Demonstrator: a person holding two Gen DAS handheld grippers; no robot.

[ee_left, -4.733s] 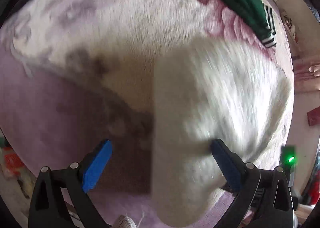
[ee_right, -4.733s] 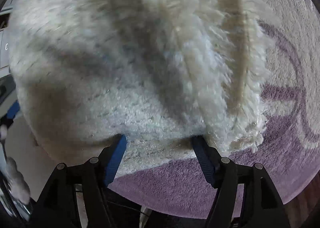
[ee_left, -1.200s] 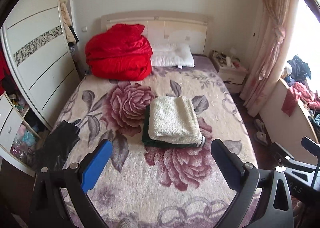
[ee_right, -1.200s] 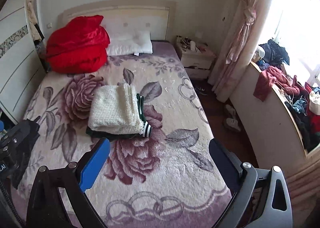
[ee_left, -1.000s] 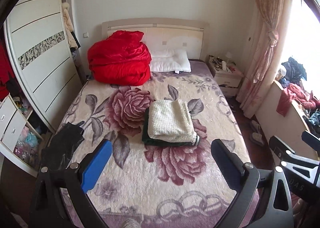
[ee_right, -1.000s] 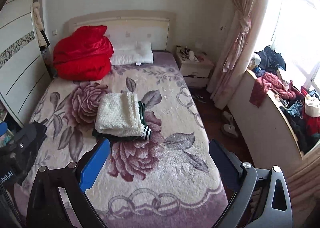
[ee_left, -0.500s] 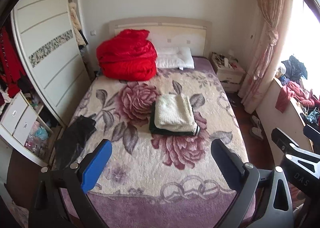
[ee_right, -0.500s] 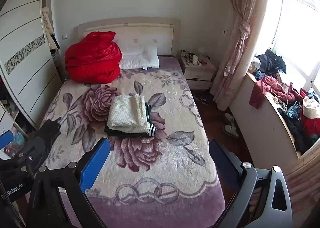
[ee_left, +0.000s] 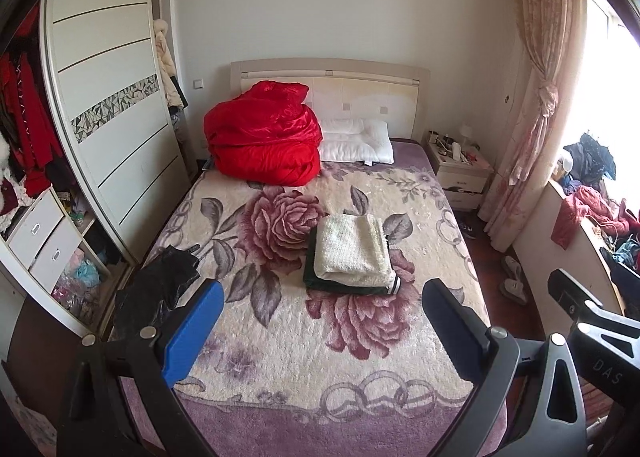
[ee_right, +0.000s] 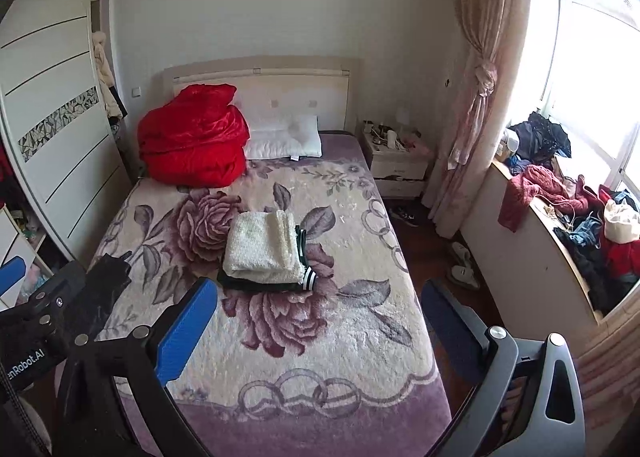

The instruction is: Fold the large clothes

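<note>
So both our grippers are held back at the foot of the bed, nothing in either one. The left gripper (ee_left: 320, 327) has its jaws spread wide, and the right gripper (ee_right: 318, 323) is the same, wide apart and empty.

The folded cream sweater (ee_left: 352, 251) sits on top of a folded dark green garment (ee_left: 320, 281), mid-frame in both views, well apart from us and straight ahead up the floral blanket (ee_left: 304, 357). The stack's long axis runs up the frame, toward the headboard. It looks done to us.

What probably comes next is the black garment (ee_left: 160, 285), crumpled at the bed's left edge, lower left of the left wrist view, partly hanging over. Our left gripper is clearly nearer to it. Lots of bare blanket lies between it and the stack for spreading out. The wardrobe (ee_left: 104, 129) crowds that side, so we'd drag it toward the middle first.
</note>
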